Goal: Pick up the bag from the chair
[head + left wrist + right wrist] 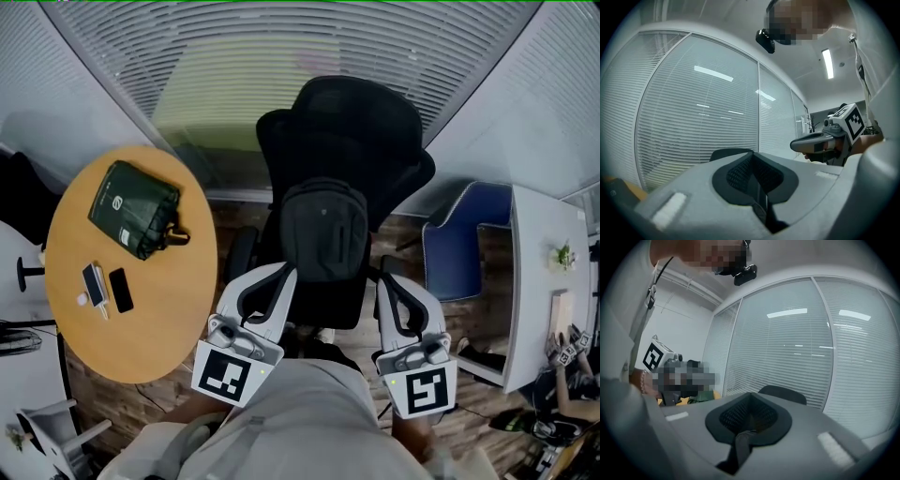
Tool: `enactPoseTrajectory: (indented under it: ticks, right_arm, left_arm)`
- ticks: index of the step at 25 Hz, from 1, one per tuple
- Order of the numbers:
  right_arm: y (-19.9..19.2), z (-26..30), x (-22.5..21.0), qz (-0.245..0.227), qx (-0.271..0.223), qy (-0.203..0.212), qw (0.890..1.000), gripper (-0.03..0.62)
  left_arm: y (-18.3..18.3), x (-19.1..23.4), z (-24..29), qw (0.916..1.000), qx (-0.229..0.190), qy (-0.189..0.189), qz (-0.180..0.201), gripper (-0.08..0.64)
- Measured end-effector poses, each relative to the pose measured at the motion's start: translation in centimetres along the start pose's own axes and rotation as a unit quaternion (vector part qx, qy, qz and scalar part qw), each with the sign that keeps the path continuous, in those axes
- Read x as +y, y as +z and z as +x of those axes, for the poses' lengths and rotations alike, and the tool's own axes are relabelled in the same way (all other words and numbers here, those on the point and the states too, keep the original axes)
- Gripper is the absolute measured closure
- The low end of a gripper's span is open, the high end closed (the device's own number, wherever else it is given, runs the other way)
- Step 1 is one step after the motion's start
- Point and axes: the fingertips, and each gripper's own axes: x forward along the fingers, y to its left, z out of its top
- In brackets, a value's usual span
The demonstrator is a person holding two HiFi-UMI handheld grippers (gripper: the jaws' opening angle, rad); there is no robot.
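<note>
A black backpack [325, 230] stands upright on the seat of a black office chair [352, 122], leaning on its backrest. My left gripper [283, 273] is just left of the bag's lower part and my right gripper [387, 280] just right of it; neither touches it. Both are shut with nothing between the pads. In the left gripper view the shut left gripper [752, 159] points at the blinds, with only the chair's top [731, 152] and the right gripper [820, 143] showing. The right gripper [750, 401] view also shows the chair's top [783, 393]. The bag is hidden in both gripper views.
A round wooden table [169, 309] at the left holds a dark green bag [133, 208], a phone [120, 289] and a small white device [94, 284]. A blue chair [464, 248] and a white desk [544, 281] stand at the right. Glass walls with blinds [281, 37] close the back.
</note>
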Motion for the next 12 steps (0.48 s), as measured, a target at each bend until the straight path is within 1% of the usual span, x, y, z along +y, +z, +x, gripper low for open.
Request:
enactPoseTrajectory:
  ticks: [3, 4, 5, 7, 10, 12]
  right_arm:
    - [-0.7, 0.4, -0.3, 0.001, 0.006, 0.002, 1.0, 0.588]
    - [-1.0, 0.5, -0.4, 0.001, 0.009, 0.002, 1.0, 0.588]
    - [-1.4, 0.7, -0.5, 0.0, 0.012, 0.003, 1.0, 0.586]
    - [-2.0, 1.1, -0.6, -0.001, 0.018, 0.003, 1.0, 0.566]
    - [-3.0, 1.7, -1.0, 0.0, 0.026, 0.002, 1.0, 0.557]
    - [-3.8, 2.0, -1.3, -0.002, 0.036, 0.003, 0.999, 0.551]
  left_arm:
    - [-0.8, 0.3, 0.4, 1.0, 0.005, 0.0, 0.003, 0.55]
    - [-1.2, 0.4, 0.5, 1.0, 0.008, 0.0, 0.004, 0.529]
    - [-1.7, 0.5, 0.6, 0.9999, 0.012, 0.001, 0.004, 0.528]
    - [-2.7, 0.8, 0.8, 0.9998, 0.02, 0.003, -0.001, 0.523]
    - [-3.8, 1.3, 1.3, 0.9995, 0.027, 0.007, -0.013, 0.52]
    - [-4.4, 1.5, 1.7, 0.9994, 0.032, 0.008, -0.011, 0.514]
